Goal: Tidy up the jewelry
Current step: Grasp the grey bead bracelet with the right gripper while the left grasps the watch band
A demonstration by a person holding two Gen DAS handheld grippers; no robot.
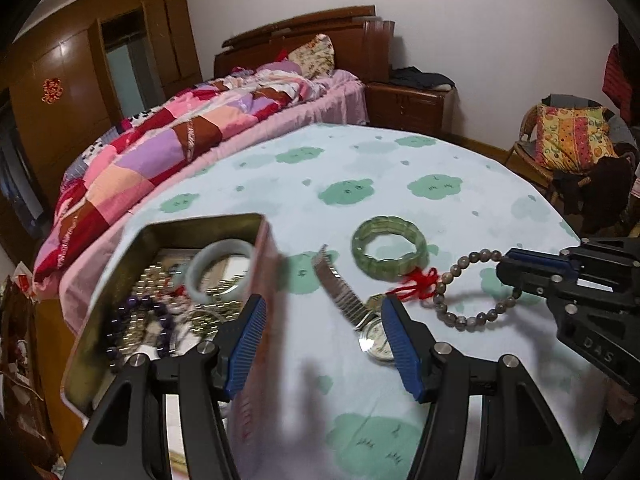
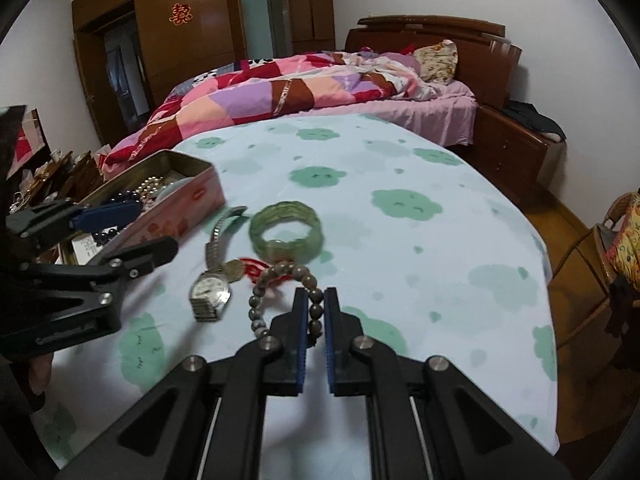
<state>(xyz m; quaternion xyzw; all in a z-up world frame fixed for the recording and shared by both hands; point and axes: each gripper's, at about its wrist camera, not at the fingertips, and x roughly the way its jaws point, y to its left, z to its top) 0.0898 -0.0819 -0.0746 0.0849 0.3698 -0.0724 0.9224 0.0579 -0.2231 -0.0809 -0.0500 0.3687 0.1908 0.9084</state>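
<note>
Right gripper [image 2: 316, 308] jaws nearly closed, pinching beaded bracelet [image 2: 280, 292] beside wristwatch [image 2: 210, 292] on table [image 2: 440, 260]. Likely light, limp, beads slippery; best gripped across strand. Left gripper [image 1: 322, 312] jaws wide, holding nothing, near tin [image 1: 256, 220].

Table cloth [image 2: 440, 240]: pale, green cloud print. Behind it: bed with patchwork quilt [image 2: 280, 92], brown wardrobe [image 2: 200, 32], wicker chair [image 1: 560, 144].
</note>
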